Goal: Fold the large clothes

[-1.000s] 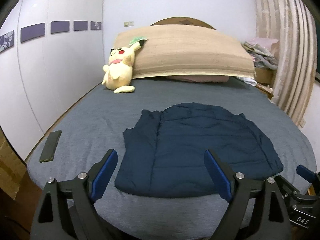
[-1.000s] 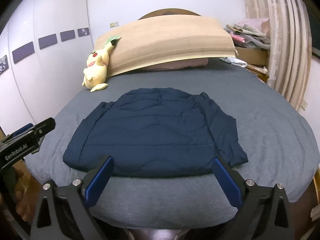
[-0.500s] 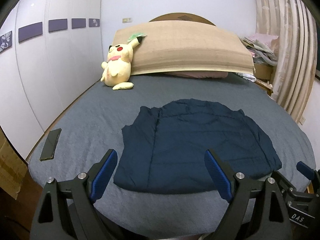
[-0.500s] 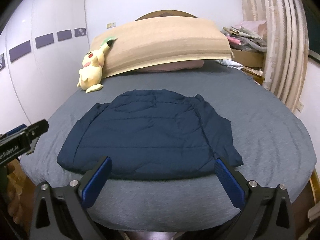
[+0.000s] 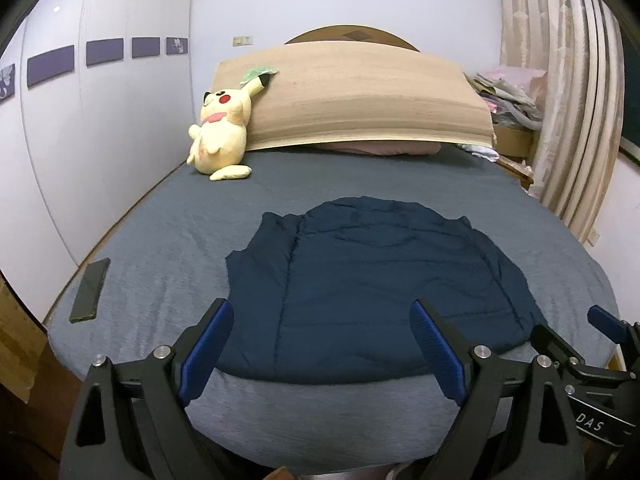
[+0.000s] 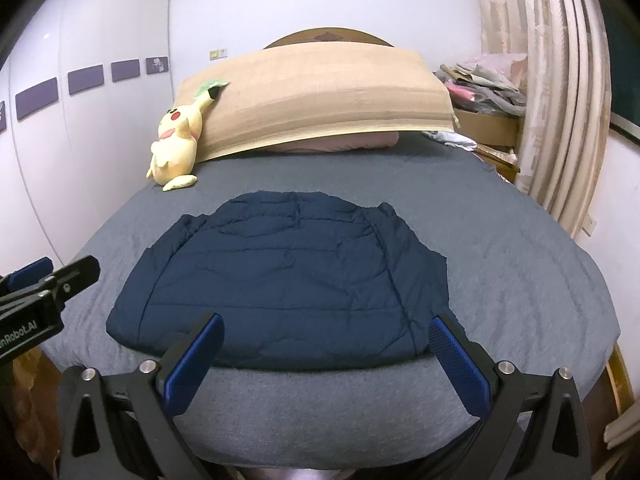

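A dark navy quilted jacket [image 5: 372,288] lies flat on the grey bed [image 5: 160,248], near its front edge; it also shows in the right wrist view [image 6: 288,280]. Its sleeves lie folded in along both sides. My left gripper [image 5: 320,344] is open and empty, held above the bed's front edge just short of the jacket's hem. My right gripper [image 6: 326,360] is open and empty, also at the front edge before the hem. Each gripper shows at the edge of the other's view: the right one [image 5: 600,320] and the left one [image 6: 48,280].
A yellow plush toy [image 5: 220,136] leans on a tan headboard cushion [image 5: 360,96] at the far end. A dark phone [image 5: 90,290] lies on the bed's left edge. Curtains [image 5: 568,112] and a pile of clothes [image 5: 508,92] stand at the right.
Both grippers have drawn back and risen slightly from the bed, so the jacket sits farther off in both views. The jacket has not moved. Both stay open.
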